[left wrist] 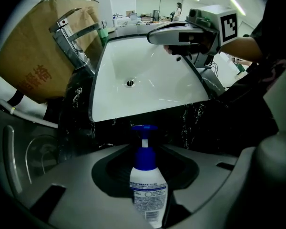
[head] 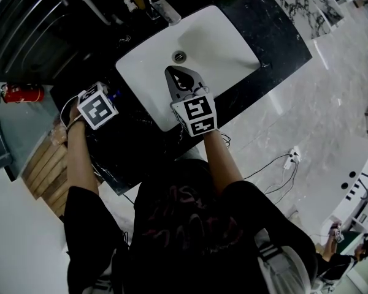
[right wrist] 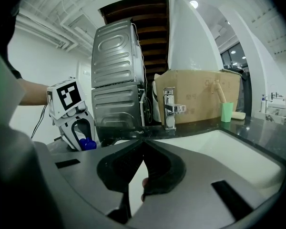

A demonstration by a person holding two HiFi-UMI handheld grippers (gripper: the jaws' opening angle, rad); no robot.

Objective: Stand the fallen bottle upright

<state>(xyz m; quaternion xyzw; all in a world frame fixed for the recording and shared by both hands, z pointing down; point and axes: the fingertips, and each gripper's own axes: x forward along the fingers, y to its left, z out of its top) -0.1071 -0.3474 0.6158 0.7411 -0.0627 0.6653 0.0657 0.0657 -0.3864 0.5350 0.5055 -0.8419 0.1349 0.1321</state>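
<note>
A white bottle (left wrist: 148,191) with a blue pump top lies on the black counter (head: 276,32) left of the sink (head: 224,51), its pump towards the basin. My left gripper (left wrist: 145,149) points down over it with its jaws apart either side of the bottle, and dark gaps show beside the bottle. From the head view the marker cube hides most of that gripper (head: 108,100); only a blue bit of the bottle (head: 114,95) shows. In the right gripper view the blue pump (right wrist: 87,144) sits between the left gripper's fingers. My right gripper (right wrist: 143,142) hovers shut and empty over the basin (head: 183,79).
A chrome faucet (head: 165,10) stands at the sink's far rim. Behind it are a cardboard box (left wrist: 33,56), a green cup (right wrist: 227,112) and a tall metal appliance shell (right wrist: 117,80). A red fire extinguisher (head: 21,94) lies on the floor at the left.
</note>
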